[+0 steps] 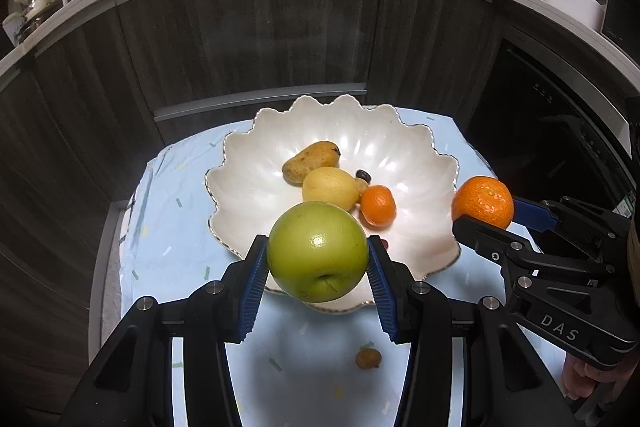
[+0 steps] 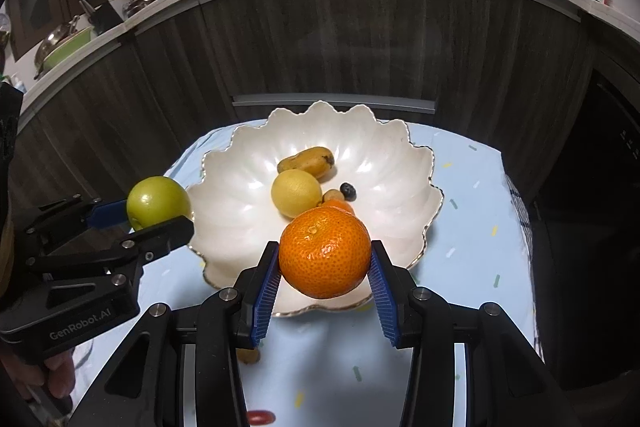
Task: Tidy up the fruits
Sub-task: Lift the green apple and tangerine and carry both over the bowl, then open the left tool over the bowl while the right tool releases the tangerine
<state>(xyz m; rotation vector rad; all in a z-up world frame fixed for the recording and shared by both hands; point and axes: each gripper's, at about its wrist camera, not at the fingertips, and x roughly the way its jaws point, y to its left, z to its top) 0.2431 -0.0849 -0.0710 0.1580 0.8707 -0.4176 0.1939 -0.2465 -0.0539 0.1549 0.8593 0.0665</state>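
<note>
While both grippers hover at the near rim of the white scalloped bowl, left gripper clamps a green apple, right gripper clamps an orange. Writing: "DAS" on right gripper, "GenRobot.AI" on left. Lemon sits mid-bowl.

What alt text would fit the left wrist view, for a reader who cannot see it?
The left hand-held gripper holds a green apple between its blue pads above the near rim of a white scalloped bowl. At right, the right hand-held gripper holds a large orange. The bowl contains a mango, a lemon and a small orange.
</note>
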